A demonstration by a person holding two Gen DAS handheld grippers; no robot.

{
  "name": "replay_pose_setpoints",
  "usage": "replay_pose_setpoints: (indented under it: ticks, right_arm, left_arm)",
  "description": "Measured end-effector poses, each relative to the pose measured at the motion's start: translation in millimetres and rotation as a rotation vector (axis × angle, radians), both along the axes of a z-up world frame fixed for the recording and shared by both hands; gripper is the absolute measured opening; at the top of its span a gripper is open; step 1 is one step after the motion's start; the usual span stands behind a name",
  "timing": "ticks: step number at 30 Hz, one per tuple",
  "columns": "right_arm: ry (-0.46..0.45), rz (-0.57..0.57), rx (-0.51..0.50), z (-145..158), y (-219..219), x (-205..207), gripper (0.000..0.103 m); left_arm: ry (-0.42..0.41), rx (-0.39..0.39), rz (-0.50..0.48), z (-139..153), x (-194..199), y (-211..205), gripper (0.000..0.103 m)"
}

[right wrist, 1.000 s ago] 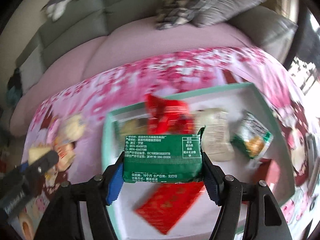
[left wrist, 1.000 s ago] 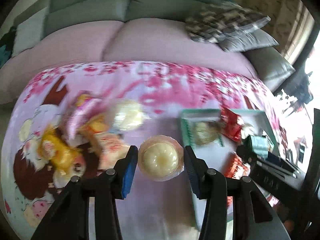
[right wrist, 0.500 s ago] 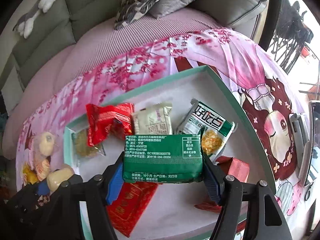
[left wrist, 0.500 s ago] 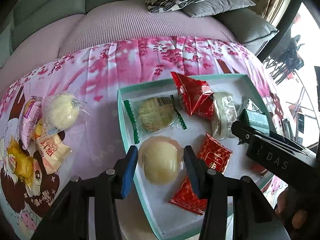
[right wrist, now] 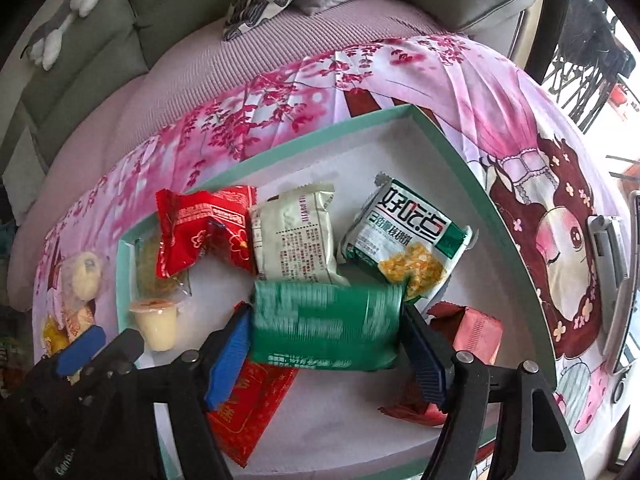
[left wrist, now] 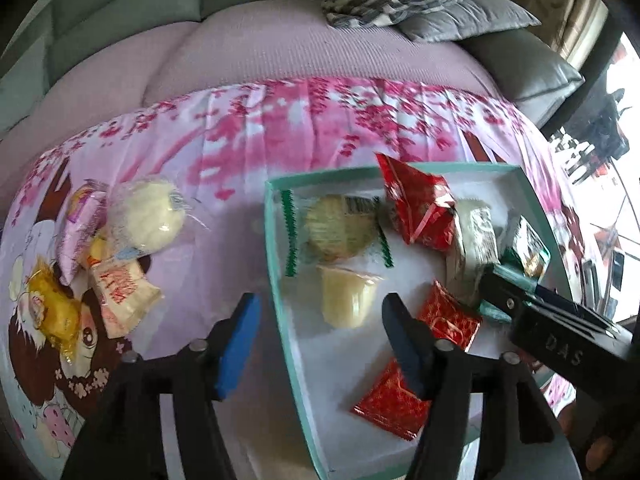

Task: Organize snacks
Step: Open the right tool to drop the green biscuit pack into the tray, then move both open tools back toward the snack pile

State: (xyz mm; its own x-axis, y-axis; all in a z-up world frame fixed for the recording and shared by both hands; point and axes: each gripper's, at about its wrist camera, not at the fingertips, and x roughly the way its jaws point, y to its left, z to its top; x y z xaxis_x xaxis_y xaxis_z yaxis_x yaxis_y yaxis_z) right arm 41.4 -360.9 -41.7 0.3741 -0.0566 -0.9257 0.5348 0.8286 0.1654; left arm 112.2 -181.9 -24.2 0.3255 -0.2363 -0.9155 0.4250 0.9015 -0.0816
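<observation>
Dropping two snacks into the tray [right wrist: 452, 148] at once, nice.

Your left gripper [left wrist: 320, 332] has its jaws opening, and the jelly cup [left wrist: 348, 300] sits tipped on the tray floor between them, pads clear of it. Your right gripper [right wrist: 324, 352] is opening too; the green packet [right wrist: 326, 326] looks blurred between the pads, probably slipping free, landing near the other packets. Next I'd say lift both straight up, then go for the loose pile [left wrist: 120, 248] lying on the cloth, left of the tray.
</observation>
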Motion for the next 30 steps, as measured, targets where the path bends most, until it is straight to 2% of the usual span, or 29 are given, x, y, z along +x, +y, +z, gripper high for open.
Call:
replay_pose_setpoints:
  ticks: [4,6,8,15,16,22,26,30]
  right_arm:
    - [-0.025,0.013,0.010,3,2,0,0.085]
    - [-0.036,0.023,0.020,3,3,1,0.086]
    - [-0.042,0.021,0.018,3,3,1,0.088]
    - [-0.090,0.006,0.034,6,0,-1,0.100]
    - [-0.093,0.006,0.031,7,0,0,0.103]
    - [-0.135,0.023,0.049,9,3,1,0.103]
    - [-0.200,0.039,0.078,14,5,1,0.103]
    - [-0.210,0.065,0.096,13,9,4,0.103]
  left_arm:
    - [-0.029,-0.008,0.036,5,2,5,0.073]
    - [-0.044,-0.015,0.055,8,3,8,0.083]
    - [-0.058,-0.018,0.066,10,4,11,0.084]
    - [-0.102,-0.020,0.111,13,9,24,0.100]
    - [-0.108,-0.023,0.116,13,10,25,0.100]
    - [-0.131,-0.049,0.127,16,13,33,0.102]
    - [-0.168,-0.064,0.121,18,13,38,0.103]
    - [-0.189,-0.083,0.117,21,12,44,0.103]
